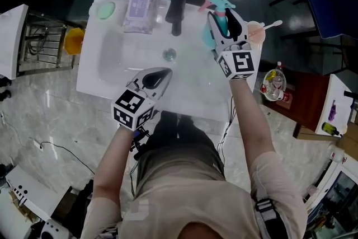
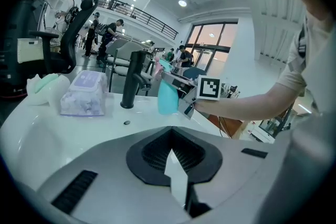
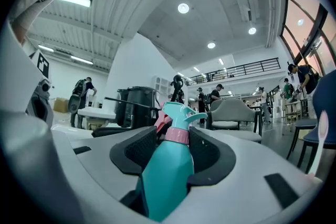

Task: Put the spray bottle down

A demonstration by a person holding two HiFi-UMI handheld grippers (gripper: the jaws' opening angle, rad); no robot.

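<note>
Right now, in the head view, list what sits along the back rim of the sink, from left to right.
green round thing → wipes pack → black faucet → spray bottle

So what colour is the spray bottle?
Spray bottle: teal, pink collar; best in right gripper view.

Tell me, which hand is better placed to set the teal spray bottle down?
The right. The right gripper has the spray bottle clamped between its jaws, over the sink just right of the faucet. The left gripper is shut and empty near the sink's front edge.
</note>
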